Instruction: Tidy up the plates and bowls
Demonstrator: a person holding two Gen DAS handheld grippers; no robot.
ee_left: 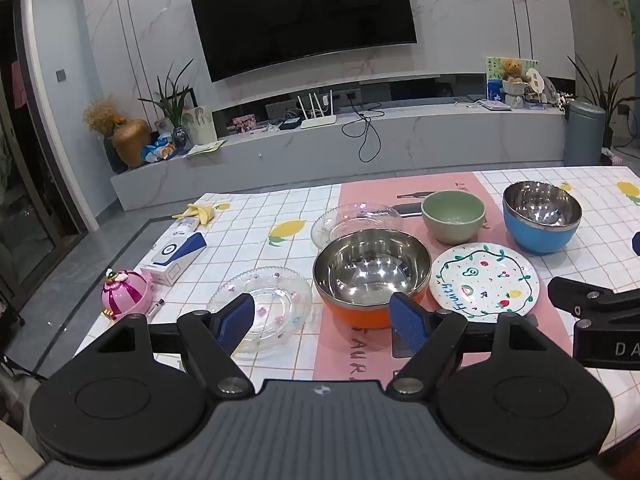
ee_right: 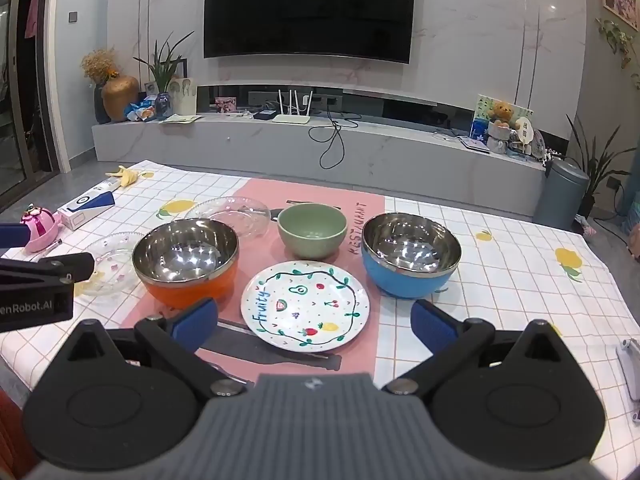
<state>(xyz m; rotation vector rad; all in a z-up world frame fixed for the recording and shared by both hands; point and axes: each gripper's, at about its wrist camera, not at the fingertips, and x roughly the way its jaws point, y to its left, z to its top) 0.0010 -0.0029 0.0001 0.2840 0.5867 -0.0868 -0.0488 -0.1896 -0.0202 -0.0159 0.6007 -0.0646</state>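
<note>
Plates and bowls sit spread out on the checked tablecloth point(ee_right: 500, 240): the fruit-painted plate point(ee_right: 305, 306) lies between the orange bowl point(ee_right: 186, 264) and blue bowl point(ee_right: 411, 255), with the green bowl point(ee_right: 312, 229) behind and two clear glass plates point(ee_left: 260, 306) point(ee_right: 230, 216) to the left. The left gripper point(ee_left: 324, 322) and right gripper point(ee_right: 314, 324) both hover with jaws fully apart, holding nothing. The glass plates are hard to make out (their rims fade into the cloth), so a misjudged pinch could chip or slide one, and the steel-lined bowls may slip from the pads.

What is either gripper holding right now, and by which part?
Nothing. The left gripper and right gripper both stand open with nothing between the jaws.
</note>
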